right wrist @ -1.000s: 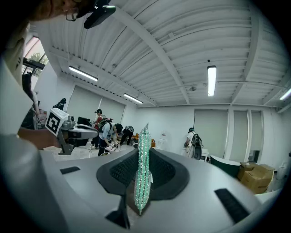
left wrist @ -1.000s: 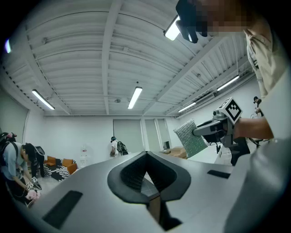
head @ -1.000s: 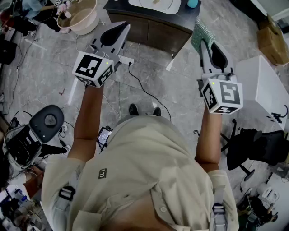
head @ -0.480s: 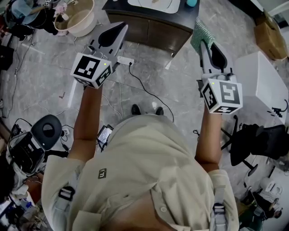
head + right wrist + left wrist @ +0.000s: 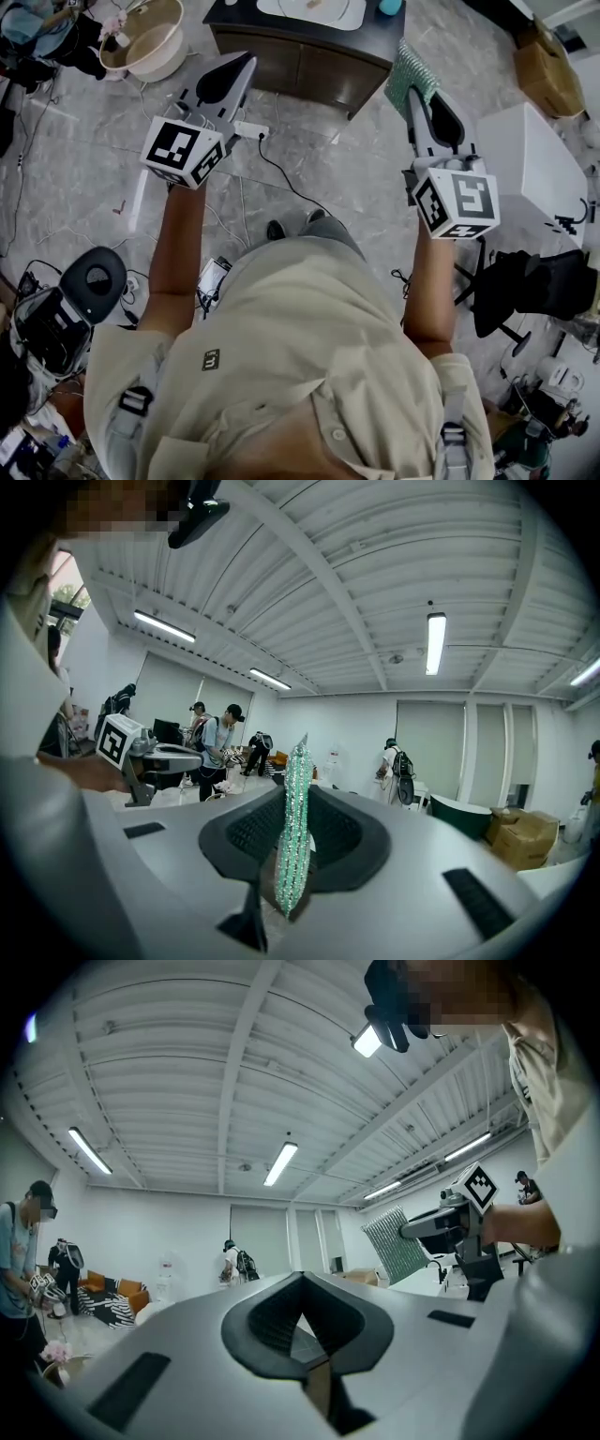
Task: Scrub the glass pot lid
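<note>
Both grippers are held up in the air in front of the person's chest. My right gripper [image 5: 419, 94] is shut on a green sparkly scrub cloth [image 5: 408, 75], which stands on edge between the jaws [image 5: 295, 836]. My left gripper [image 5: 236, 64] is shut with nothing in it [image 5: 300, 1279]. A round pale thing [image 5: 309, 9] lies on the dark cabinet top [image 5: 234, 14] at the frame's upper edge; I cannot tell whether it is the glass lid. Each gripper shows in the other's view: the right one with its cloth [image 5: 392, 1244], the left one [image 5: 164, 757].
A dark cabinet [image 5: 300, 61] stands ahead on the grey stone floor. A beige basin [image 5: 150, 37] sits at the upper left, and a power strip [image 5: 248, 129] with a cable lies below the cabinet. On the right are a white block [image 5: 534, 178] and a black chair [image 5: 534, 291]. Several people stand far off.
Both grippers keep their raised pose and their hold. The floor and the things on it have slid down and sideways in the head view as the person steps forward.
</note>
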Demonstrator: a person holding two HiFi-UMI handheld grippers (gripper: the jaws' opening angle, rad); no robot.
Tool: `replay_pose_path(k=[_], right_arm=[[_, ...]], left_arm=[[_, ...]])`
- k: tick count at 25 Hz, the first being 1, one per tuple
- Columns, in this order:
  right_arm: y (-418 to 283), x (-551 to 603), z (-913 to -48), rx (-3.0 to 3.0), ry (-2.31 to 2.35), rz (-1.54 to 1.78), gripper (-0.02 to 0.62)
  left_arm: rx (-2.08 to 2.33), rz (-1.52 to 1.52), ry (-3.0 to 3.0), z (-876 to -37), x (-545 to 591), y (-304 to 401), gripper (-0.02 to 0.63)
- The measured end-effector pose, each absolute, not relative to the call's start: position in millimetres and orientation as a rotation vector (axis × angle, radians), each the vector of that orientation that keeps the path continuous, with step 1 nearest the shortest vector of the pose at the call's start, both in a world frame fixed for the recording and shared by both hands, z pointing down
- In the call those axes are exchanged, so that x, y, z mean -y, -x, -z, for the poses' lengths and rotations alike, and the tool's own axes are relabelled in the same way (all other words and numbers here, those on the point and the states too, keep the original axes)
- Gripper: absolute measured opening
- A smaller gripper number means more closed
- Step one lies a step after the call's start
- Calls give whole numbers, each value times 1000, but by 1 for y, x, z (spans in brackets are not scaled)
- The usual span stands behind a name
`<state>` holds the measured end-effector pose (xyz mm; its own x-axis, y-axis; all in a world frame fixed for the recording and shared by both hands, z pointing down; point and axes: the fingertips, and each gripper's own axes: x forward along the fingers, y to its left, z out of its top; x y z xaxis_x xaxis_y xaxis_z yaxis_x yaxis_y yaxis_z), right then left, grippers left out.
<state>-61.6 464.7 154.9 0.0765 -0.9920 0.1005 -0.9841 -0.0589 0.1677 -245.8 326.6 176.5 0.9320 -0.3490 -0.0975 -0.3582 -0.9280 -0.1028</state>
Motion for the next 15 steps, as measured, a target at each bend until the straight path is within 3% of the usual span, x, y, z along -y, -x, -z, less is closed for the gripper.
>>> replay_pose_path(k=[15], right_arm=[[-19,-357,-186,2145,-2141,-54,81]], left_arm=[[-666,-8,2983,-202,-237,191,14]])
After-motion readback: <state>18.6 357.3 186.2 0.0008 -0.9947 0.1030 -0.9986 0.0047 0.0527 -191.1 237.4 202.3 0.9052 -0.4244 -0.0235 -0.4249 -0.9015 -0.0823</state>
